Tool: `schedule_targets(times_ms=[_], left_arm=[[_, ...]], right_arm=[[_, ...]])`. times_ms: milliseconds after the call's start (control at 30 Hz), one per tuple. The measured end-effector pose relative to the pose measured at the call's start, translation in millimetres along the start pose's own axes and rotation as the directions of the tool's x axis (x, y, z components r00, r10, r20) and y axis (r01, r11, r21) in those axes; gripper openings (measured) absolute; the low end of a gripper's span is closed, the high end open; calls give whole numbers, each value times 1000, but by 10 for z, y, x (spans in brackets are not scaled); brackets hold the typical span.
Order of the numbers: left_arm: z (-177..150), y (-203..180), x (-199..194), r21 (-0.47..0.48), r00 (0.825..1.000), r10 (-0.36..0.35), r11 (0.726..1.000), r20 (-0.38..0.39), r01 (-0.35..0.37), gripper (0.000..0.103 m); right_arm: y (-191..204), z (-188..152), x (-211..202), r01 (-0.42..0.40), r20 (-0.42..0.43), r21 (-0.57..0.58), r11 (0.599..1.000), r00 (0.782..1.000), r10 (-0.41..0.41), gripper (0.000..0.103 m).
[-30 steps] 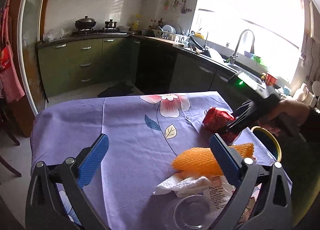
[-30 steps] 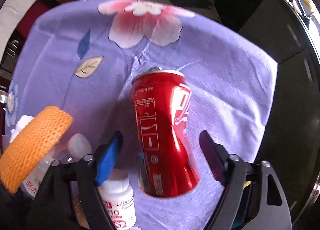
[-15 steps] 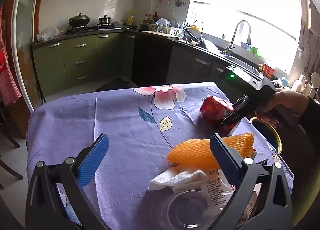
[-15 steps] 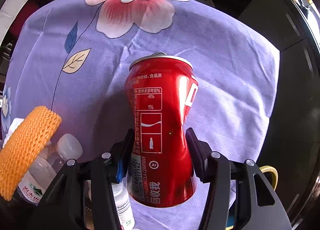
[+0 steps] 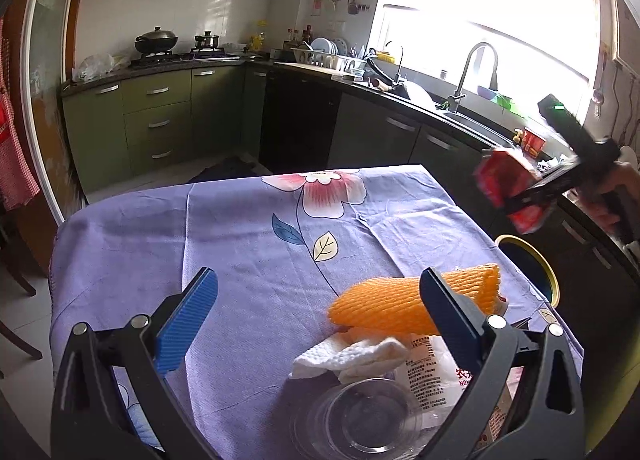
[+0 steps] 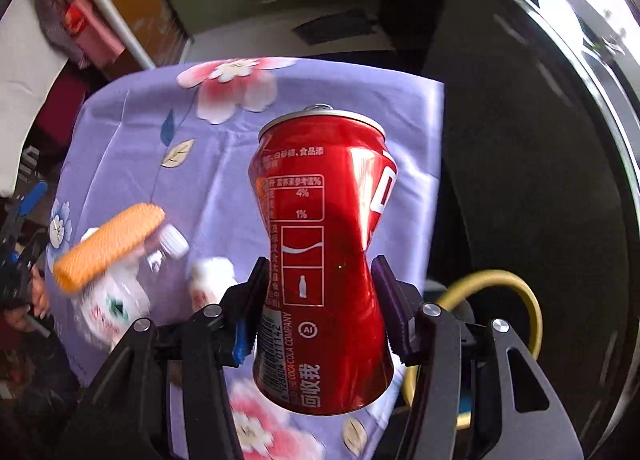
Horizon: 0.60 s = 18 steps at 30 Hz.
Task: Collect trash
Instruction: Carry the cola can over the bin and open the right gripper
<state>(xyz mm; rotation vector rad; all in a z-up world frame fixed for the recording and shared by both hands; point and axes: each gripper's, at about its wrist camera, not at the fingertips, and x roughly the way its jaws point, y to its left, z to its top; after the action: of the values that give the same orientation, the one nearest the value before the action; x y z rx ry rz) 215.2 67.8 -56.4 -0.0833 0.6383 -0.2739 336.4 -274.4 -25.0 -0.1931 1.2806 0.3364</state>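
My right gripper is shut on a dented red cola can and holds it in the air beside the table's right edge; the can also shows in the left wrist view, above a yellow-rimmed bin. My left gripper is open and empty above the purple flowered tablecloth. In front of it lie an orange foam net, a white crumpled tissue, a clear plastic cup and a plastic bottle.
The yellow-rimmed bin stands on the floor right of the table. A white pill bottle and the plastic bottle lie near the foam net. Green kitchen cabinets and a sink counter run behind.
My right gripper closed on the can, squeezed it, and lifted it off the table to the right, towards the bin. My left gripper stayed open and shifted slightly.
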Motion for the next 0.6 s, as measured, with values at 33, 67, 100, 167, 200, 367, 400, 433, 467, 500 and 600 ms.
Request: schedule_targets(times_ms=[33, 67, 100, 167, 200, 367, 400, 433, 467, 500, 600], left_arm=[[-1, -13, -7, 4, 1000, 2, 1000, 3, -2, 96], [-2, -22, -13, 6, 1000, 2, 1000, 4, -2, 96], [-1, -36, -20, 9, 1000, -1, 1000, 6, 1, 96], [-3, -56, -36, 14, 1000, -6, 1000, 11, 5, 96], [-2, -77, -43, 21, 1000, -8, 1000, 13, 8, 96], [-5, -140, -64, 44, 1000, -17, 999, 17, 16, 96], [-7, -157, -65, 50, 1000, -20, 999, 17, 19, 96], [-7, -169, -65, 54, 1000, -23, 998, 17, 22, 96], [-11, -177, -67, 56, 1000, -25, 998, 16, 24, 96], [-12, -188, -68, 60, 999, -28, 998, 16, 27, 96], [-13, -210, -73, 69, 999, -29, 997, 16, 28, 96]], right_arm=[[-112, -92, -57, 12, 4, 22, 1000, 1000, -12, 52], [-186, -146, -139, 23, 5, 40, 999, 1000, -23, 52], [-374, -266, -180, 39, 3, 78, 996, 999, -39, 52], [-606, -461, -171, 55, -8, 132, 990, 998, -55, 52], [-725, -552, -155, 65, -16, 159, 985, 998, -64, 52], [-1408, -1033, 278, 91, -96, 304, 948, 993, -65, 52], [-1526, -1105, 412, 98, -115, 328, 939, 991, -63, 52], [-1579, -1159, 499, 100, -123, 342, 934, 991, -61, 52], [-1666, -1201, 610, 100, -130, 364, 926, 990, -55, 52], [-1742, -1231, 716, 96, -136, 383, 919, 990, -47, 52], [-1798, -1260, 942, 103, -153, 407, 907, 987, -44, 53]])
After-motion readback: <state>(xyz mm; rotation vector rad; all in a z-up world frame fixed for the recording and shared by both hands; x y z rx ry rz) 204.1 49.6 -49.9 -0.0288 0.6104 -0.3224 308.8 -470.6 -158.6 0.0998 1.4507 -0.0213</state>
